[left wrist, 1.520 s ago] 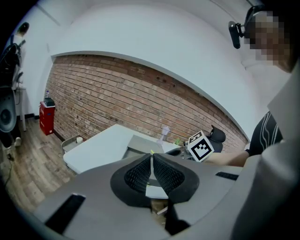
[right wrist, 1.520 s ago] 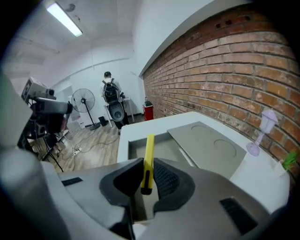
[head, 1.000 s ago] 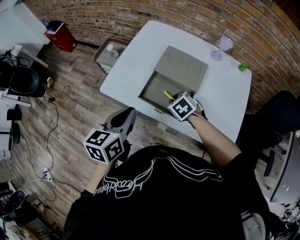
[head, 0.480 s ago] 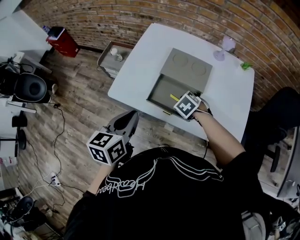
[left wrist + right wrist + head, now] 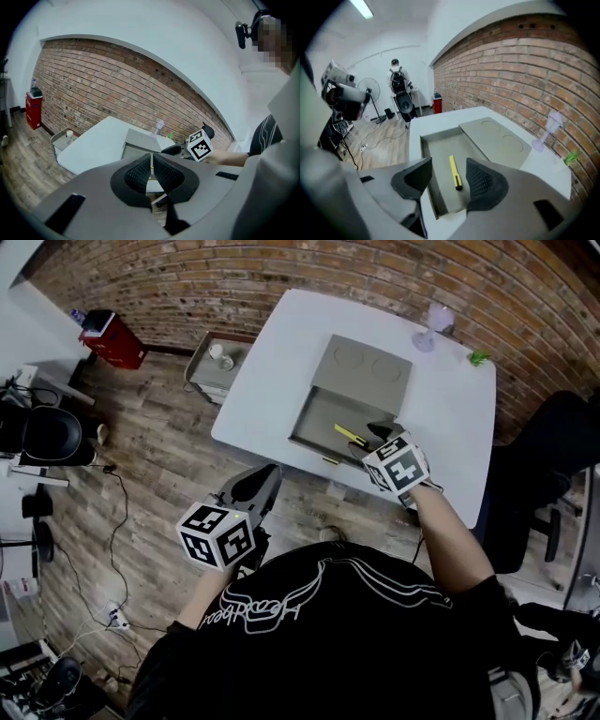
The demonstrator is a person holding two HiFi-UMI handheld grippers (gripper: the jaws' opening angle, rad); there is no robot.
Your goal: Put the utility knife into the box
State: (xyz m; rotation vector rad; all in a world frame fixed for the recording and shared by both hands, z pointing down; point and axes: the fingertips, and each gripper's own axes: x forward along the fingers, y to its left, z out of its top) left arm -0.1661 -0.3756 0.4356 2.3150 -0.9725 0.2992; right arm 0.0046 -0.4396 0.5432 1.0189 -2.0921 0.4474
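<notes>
fingers (image 5: 485, 183) of right gripper (image 5: 449, 162) opening above utility knife (image 5: 455, 172) lying in box (image 5: 439, 151); left gripper (image 5: 151, 169) fingers together, empty.

We're looking at the yellow utility knife (image 5: 455, 172) lying flat inside the open grey box (image 5: 423, 143), black end pointing toward us.
</notes>
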